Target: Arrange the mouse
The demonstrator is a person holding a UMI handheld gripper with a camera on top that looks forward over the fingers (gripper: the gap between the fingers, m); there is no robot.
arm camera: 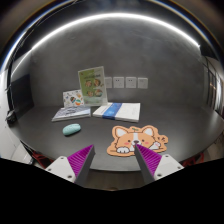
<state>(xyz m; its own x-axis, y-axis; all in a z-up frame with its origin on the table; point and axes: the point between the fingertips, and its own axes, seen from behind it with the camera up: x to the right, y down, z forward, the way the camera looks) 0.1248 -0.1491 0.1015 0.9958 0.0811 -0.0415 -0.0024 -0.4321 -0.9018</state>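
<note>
A pale teal mouse [71,128] lies on the dark table [180,125], left of and beyond the fingers. An orange and white corgi-shaped mouse mat [138,136] lies just ahead of the fingers, towards the right one. My gripper [113,158] is open and empty, its purple pads [82,158] spread wide above the table's near part, with nothing between them.
A booklet [72,113] and a blue and white book [118,111] lie beyond the mouse and the mat. A green upright card [92,84] and a smaller card [73,98] stand at the back. Wall sockets [128,82] sit on the grey wall.
</note>
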